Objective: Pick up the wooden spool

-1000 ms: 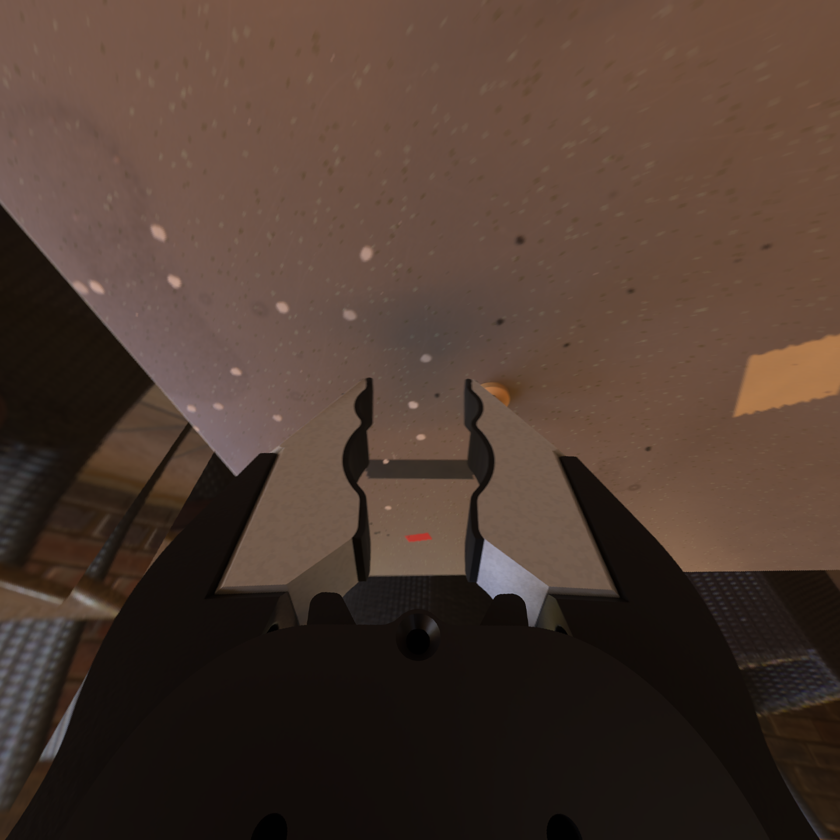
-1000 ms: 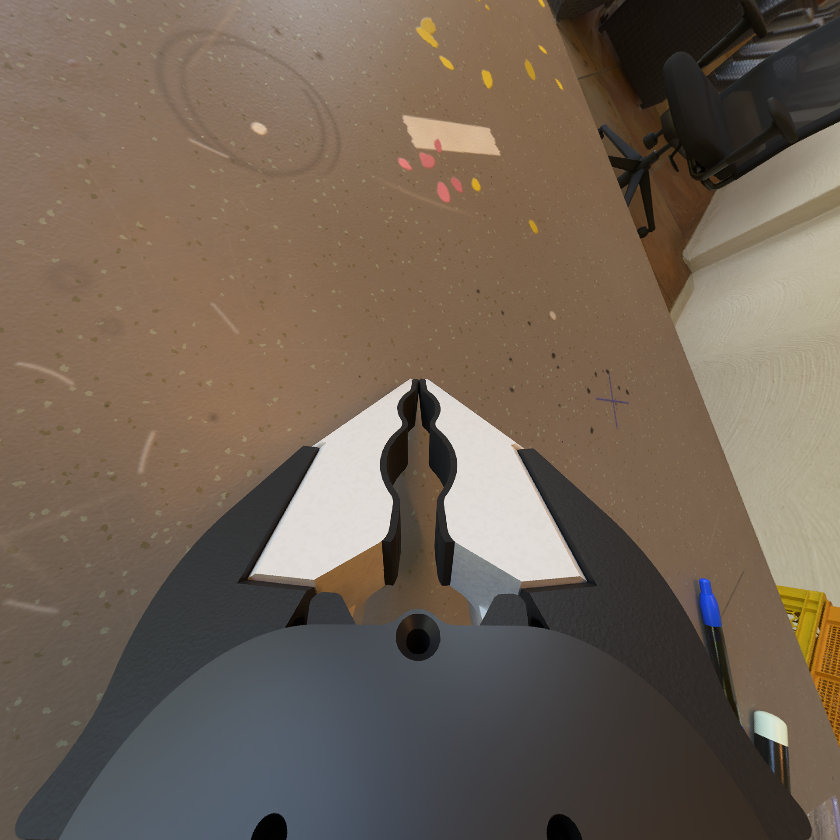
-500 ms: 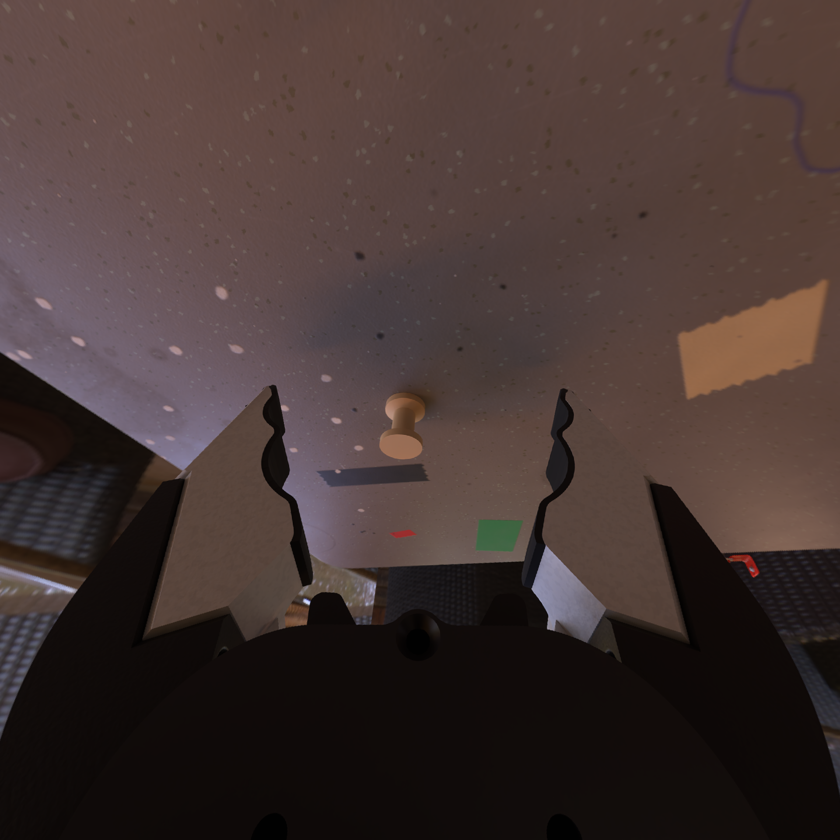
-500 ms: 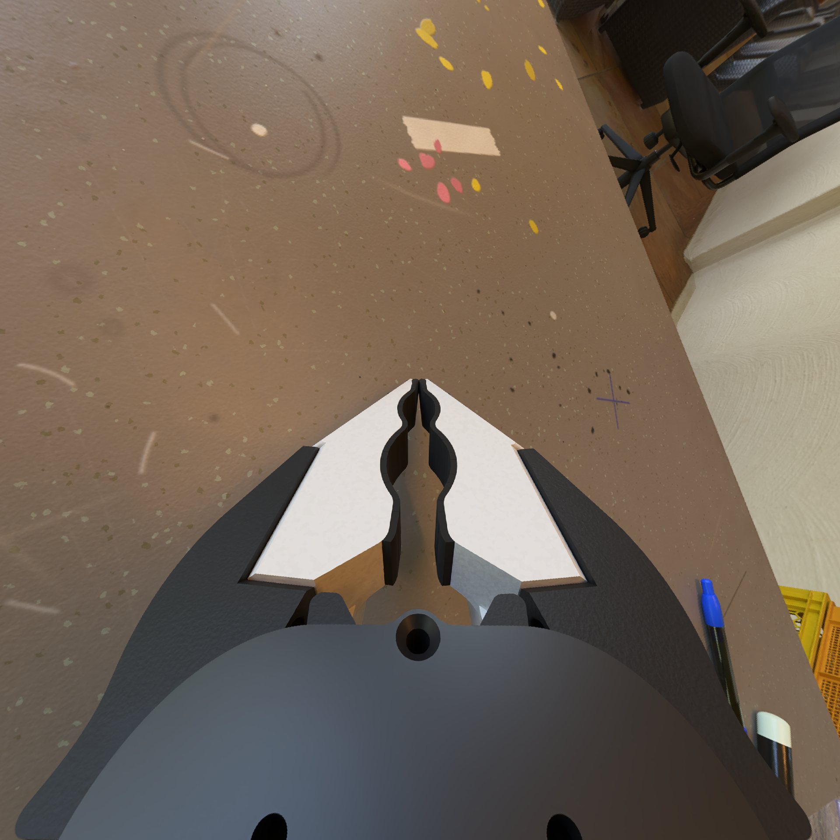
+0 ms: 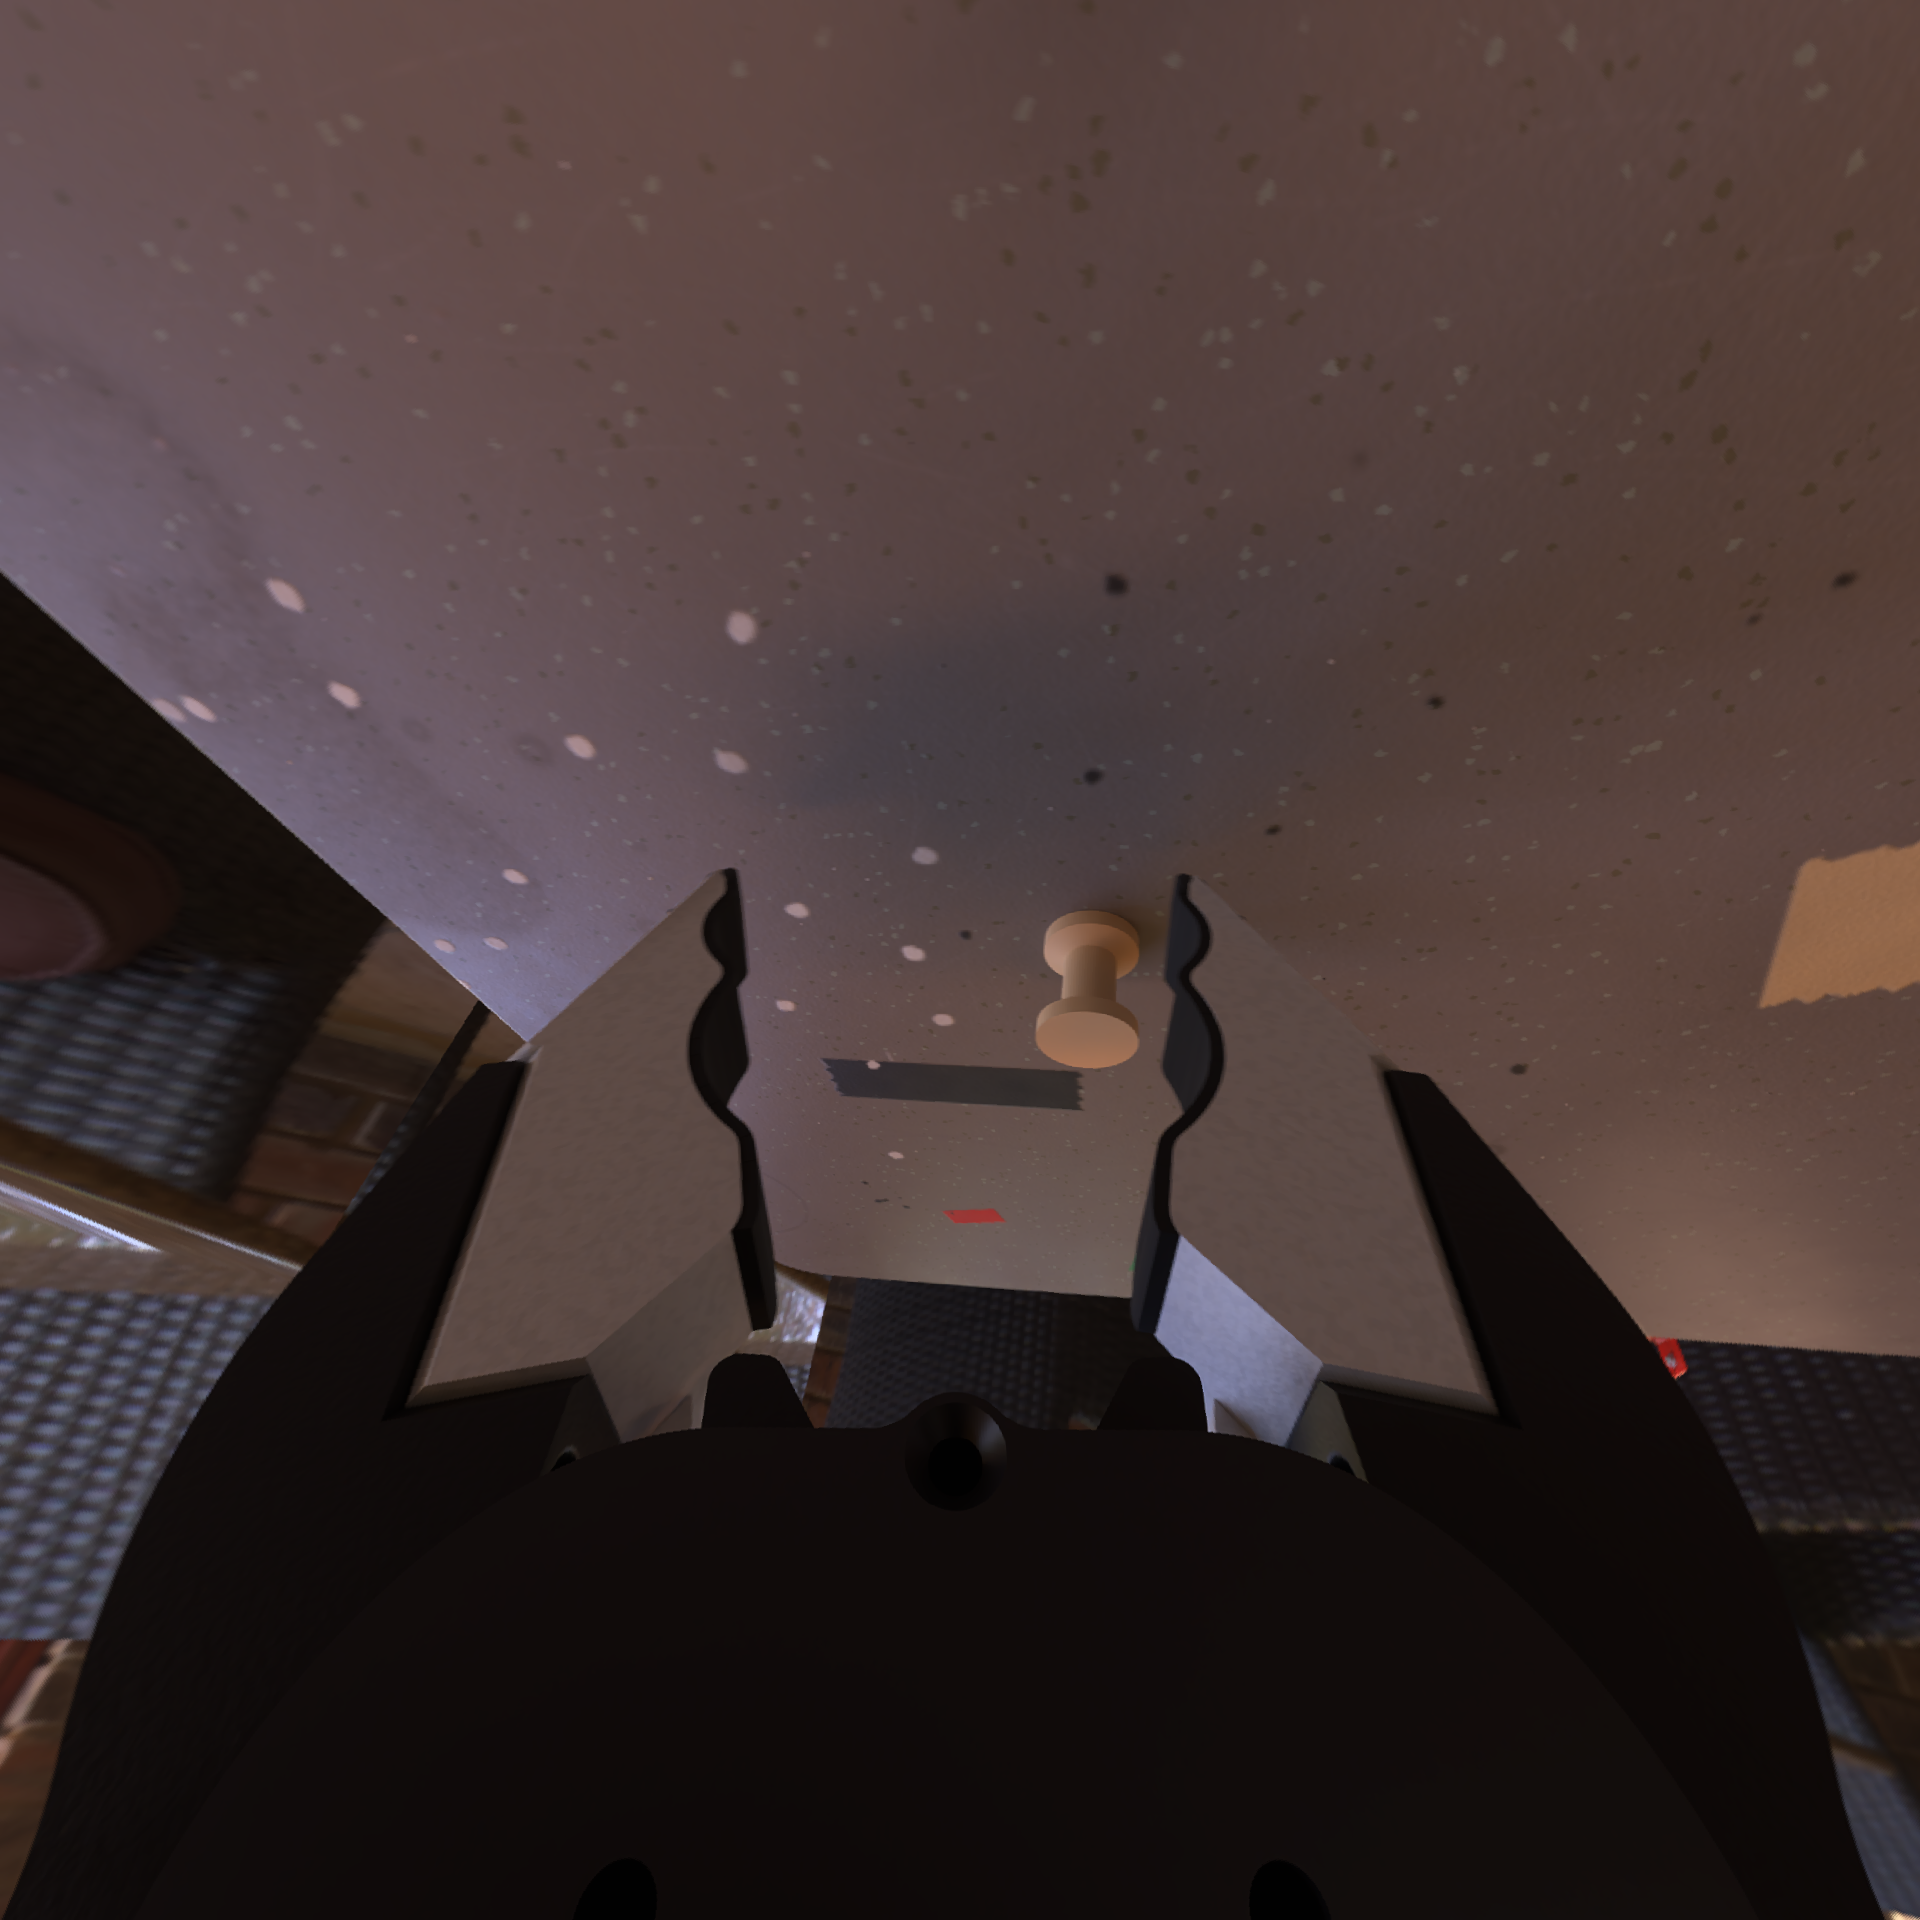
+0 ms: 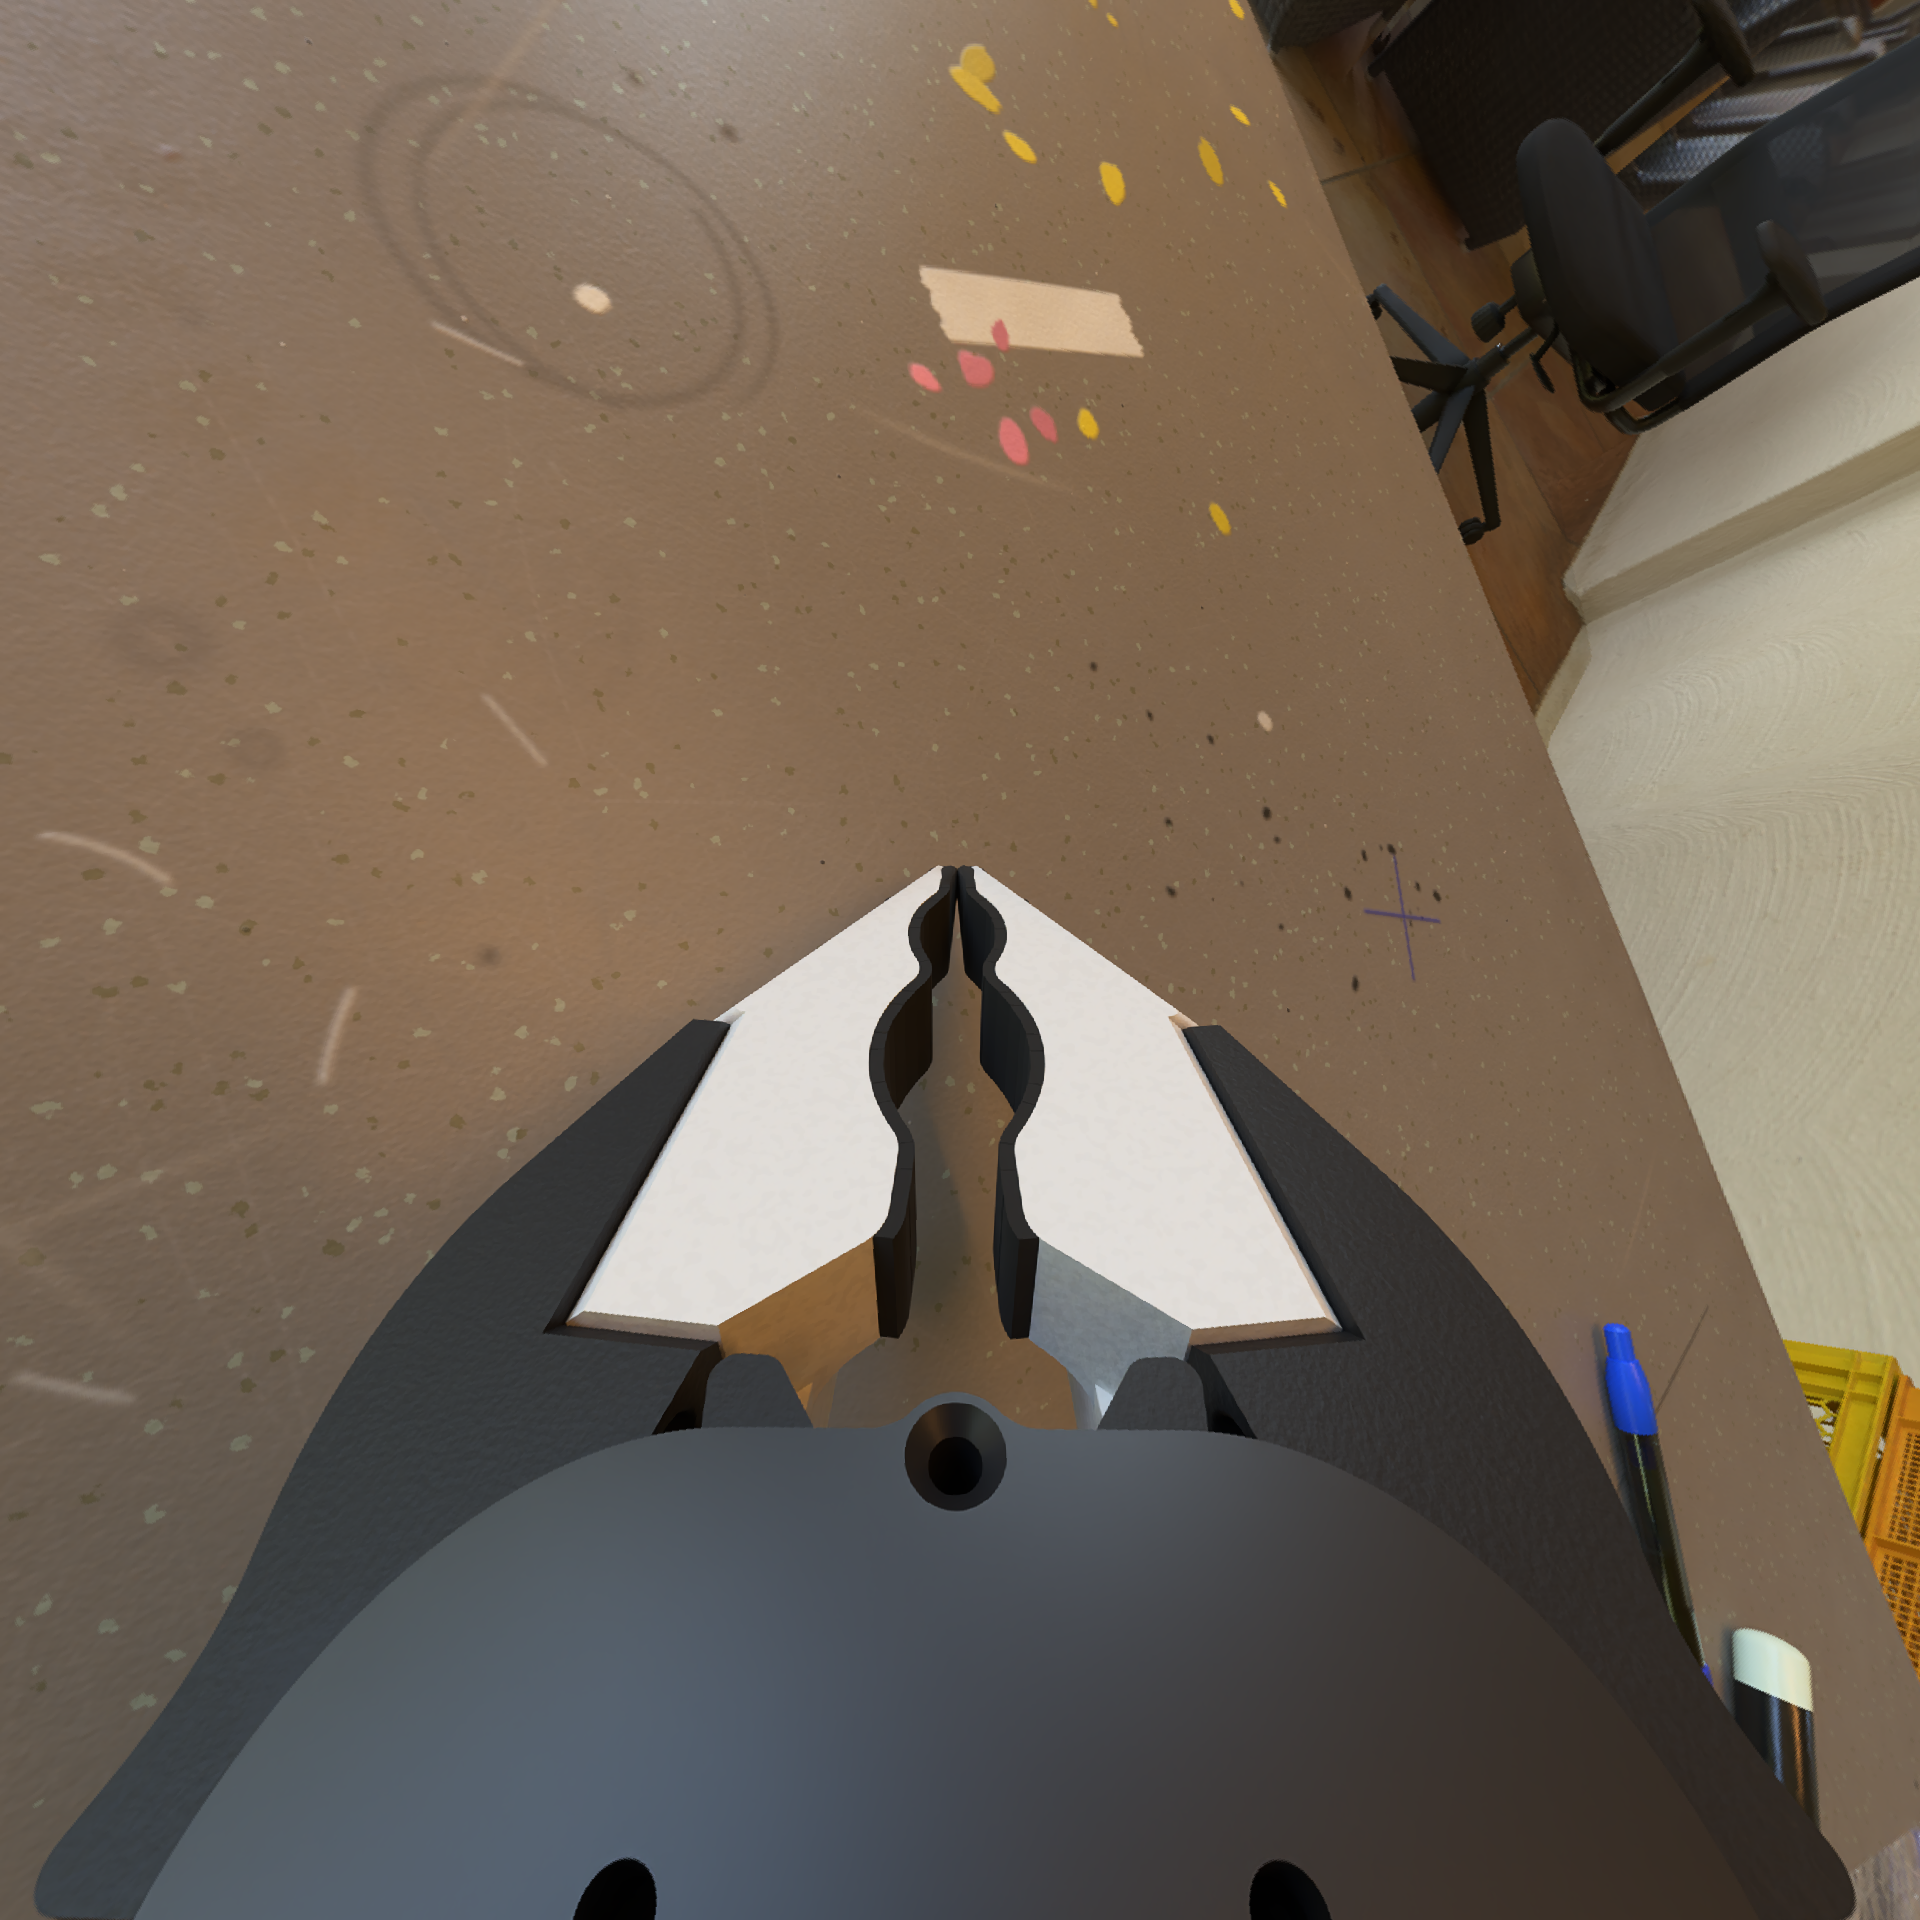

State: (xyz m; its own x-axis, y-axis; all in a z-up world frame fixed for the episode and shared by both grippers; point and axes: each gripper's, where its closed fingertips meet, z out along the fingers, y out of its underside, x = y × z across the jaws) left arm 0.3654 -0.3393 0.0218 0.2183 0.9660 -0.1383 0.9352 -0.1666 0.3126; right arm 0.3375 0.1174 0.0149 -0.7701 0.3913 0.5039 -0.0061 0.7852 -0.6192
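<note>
in the left wrist view the dark floor and a reddish round thing sit off the left side, past the speckled table edge. the left gripper has its fingers apart, narrower than half a second ago when they were spread wide, and a second ago they were nearly closed. between them lie a grey strip of tape and a small red mark. the wooden spool stands on the table inside the gap, off centre, just beside the right finger; earlier it sat near the middle, so the gripper has shifted leftward relative to it. i judge the grasp is closing in but needs a nudge right, or the right finger may knock the spool. a tan tape patch lies far right.

the right gripper is unchanged, fingertips together on nothing, over bare table, with a blue pen at the right edge.
</note>
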